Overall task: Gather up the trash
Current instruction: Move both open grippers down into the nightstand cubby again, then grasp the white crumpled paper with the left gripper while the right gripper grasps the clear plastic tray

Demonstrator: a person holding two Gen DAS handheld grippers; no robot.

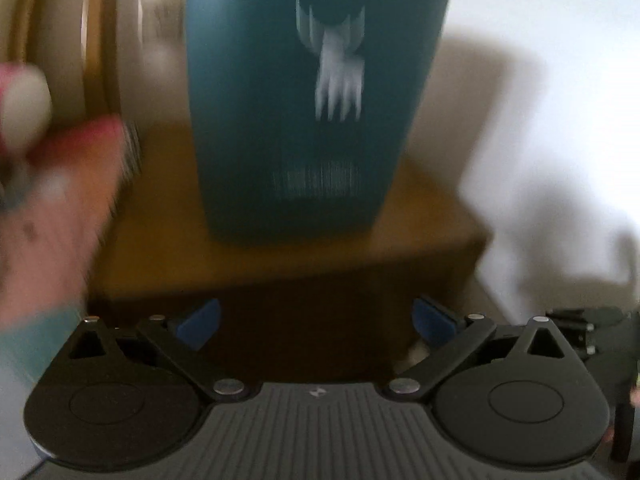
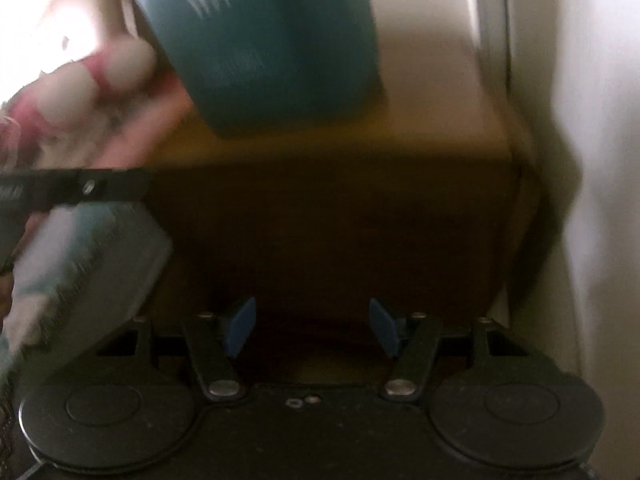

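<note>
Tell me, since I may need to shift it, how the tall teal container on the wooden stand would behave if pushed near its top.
The teal container looks tall and narrows toward its base, so it may tip rather than slide. Its smooth sides probably offer little grip. The wooden stand leaves little margin around it, so it could fall off.

Dim, heavily motion-blurred fisheye views — bright wash upper right, deep shadow below.

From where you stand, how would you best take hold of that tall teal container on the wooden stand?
Probably by its lower body, coming straight in from the front. The teal container stands upright on the wooden stand and narrows toward its base, so the open left gripper may span it there. It looks wide, so using both grippers could be safer.
</note>
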